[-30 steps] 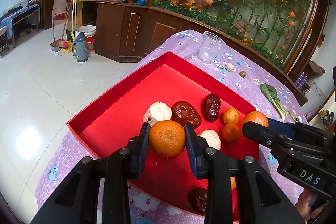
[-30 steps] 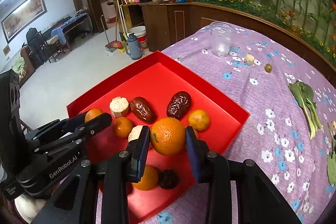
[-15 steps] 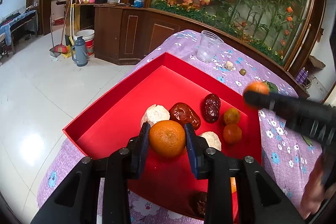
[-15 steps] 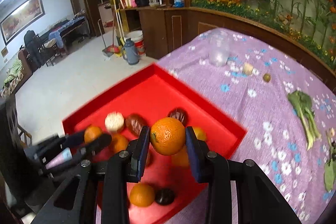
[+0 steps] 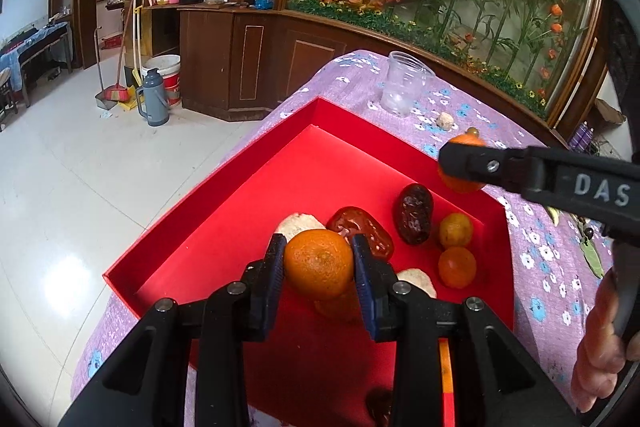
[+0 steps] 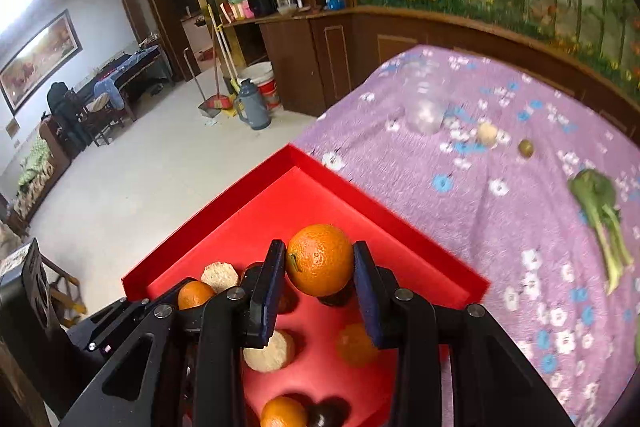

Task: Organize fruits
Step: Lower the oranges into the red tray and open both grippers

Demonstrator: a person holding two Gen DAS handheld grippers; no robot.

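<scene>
A red tray (image 5: 224, 195) on the purple flowered cloth holds two dark dates (image 5: 414, 213), small oranges (image 5: 456, 267) and pale round pieces (image 5: 298, 223). My left gripper (image 5: 319, 269) is shut on an orange (image 5: 319, 259) above the tray's near part. My right gripper (image 6: 320, 267) is shut on another orange (image 6: 320, 255) above the tray's far right side. In the left wrist view the right gripper (image 5: 460, 165) reaches in from the right with its orange (image 5: 460, 183). The right wrist view shows the left gripper's orange (image 6: 194, 294) at the lower left.
A clear plastic cup (image 5: 404, 83), a pale lump (image 5: 446, 121) and a small olive-green fruit (image 6: 526, 148) sit beyond the tray. A leafy green vegetable (image 6: 600, 211) lies to the right. The table's edge drops to the tiled floor on the left. A person's hand (image 5: 600, 347) holds the right gripper.
My right gripper has carried its orange up and farther toward the tray's far right wall. The left gripper has stayed nearly still with its orange.
</scene>
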